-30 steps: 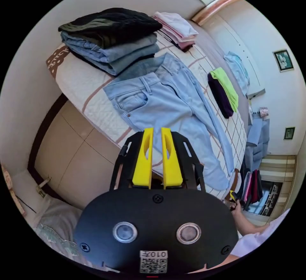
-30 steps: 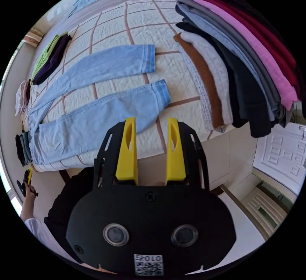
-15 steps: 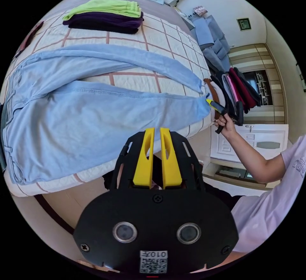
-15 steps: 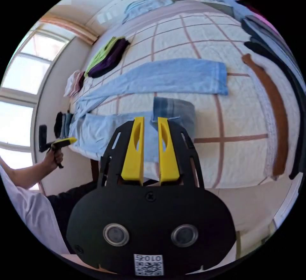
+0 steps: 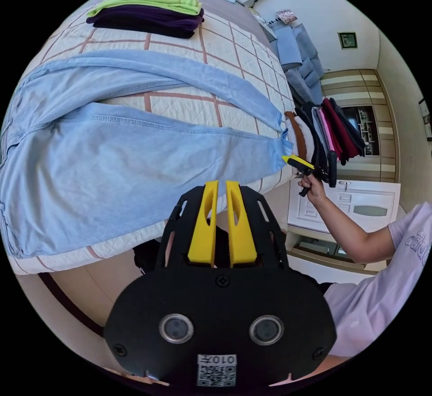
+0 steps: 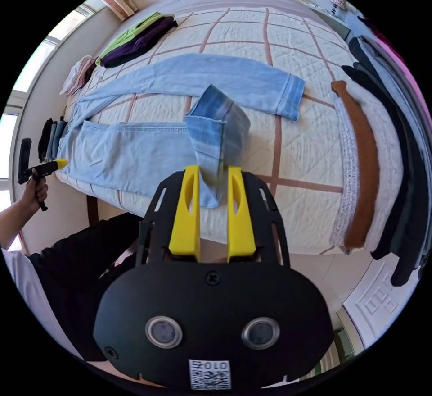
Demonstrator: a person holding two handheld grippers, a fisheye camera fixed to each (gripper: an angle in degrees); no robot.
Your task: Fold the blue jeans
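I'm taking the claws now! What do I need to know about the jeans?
Right claw: shut on the hem of the near leg of the blue jeans, lifted and curled back over the leg.
Left claw: jaws nearly closed, holding nothing, off the bed's edge beside the near leg.
The jeans lie flat across the bed, legs apart; the far leg is untouched.
Done: the first leg grabbed. No fold is finished.
Left: probably lay one leg over the other, then fold the length.

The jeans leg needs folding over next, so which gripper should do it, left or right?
Probably the right gripper. It already grips the cuff of the blue jeans, lifted off the bed. The left gripper is closed, holding nothing, by the bed's edge.
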